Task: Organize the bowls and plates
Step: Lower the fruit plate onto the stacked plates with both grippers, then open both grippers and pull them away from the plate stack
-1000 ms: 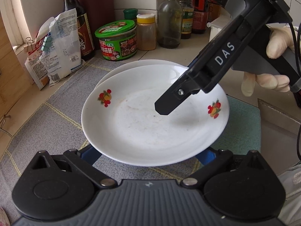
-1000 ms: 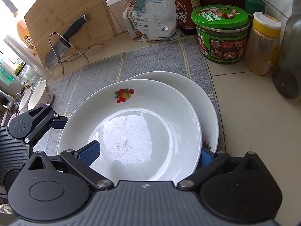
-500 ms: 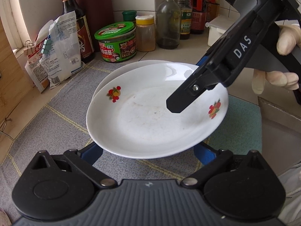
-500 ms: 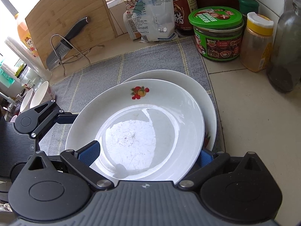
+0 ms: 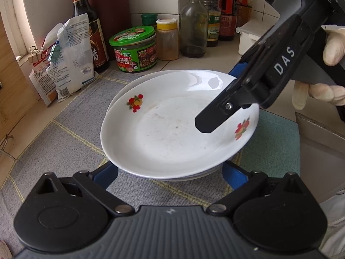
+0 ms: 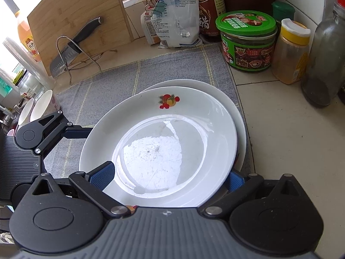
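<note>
A white plate with fruit decals lies on top of a second white plate, a little off-centre, on a grey cloth mat. My left gripper is open, its blue fingertips just under the near rim. My right gripper is open too and straddles the opposite rim. In the left wrist view one of its fingers hangs over the plate's inside. A gloved hand holds it.
A green-lidded jar, spice jar, glass bottles and a flour bag crowd the back of the counter. A white box stands at the right. A cutting board, a knife on a rack and bowls are at the left.
The decal plate has moved away from both cameras and down onto the lower plate, now nearly covering it. More of my left fingers shows from under its rim.
</note>
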Motion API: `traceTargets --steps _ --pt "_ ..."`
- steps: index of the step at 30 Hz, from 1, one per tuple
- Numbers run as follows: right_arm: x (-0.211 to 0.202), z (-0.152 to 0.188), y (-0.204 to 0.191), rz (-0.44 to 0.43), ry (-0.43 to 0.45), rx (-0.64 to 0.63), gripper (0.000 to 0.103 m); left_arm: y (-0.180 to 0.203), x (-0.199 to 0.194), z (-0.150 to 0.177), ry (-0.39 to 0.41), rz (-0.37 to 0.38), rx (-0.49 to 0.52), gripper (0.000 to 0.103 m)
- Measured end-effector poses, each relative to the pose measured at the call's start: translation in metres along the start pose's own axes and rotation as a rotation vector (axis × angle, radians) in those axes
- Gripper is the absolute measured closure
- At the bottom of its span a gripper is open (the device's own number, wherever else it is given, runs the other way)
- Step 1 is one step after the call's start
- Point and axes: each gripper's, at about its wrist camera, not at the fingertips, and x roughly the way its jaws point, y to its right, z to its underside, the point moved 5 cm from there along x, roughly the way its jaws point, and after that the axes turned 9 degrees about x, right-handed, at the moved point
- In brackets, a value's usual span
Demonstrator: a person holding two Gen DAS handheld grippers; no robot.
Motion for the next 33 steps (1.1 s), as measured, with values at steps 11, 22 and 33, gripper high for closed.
traceTargets --steps 11,22,33 --pt "0.000 0.001 -0.005 0.065 -0.017 -0.031 0.000 -0.005 -0.001 -0.002 0.030 0.006 -0.028 0.000" --pt "0.000 0.003 -0.009 0.107 -0.021 -0.038 0.000 -0.004 0.000 -0.002 0.038 0.004 -0.026 0.000" --pt "-0.003 0.005 -0.011 0.122 -0.025 -0.057 0.000 -0.002 -0.002 -0.001 0.041 -0.010 -0.022 0.000"
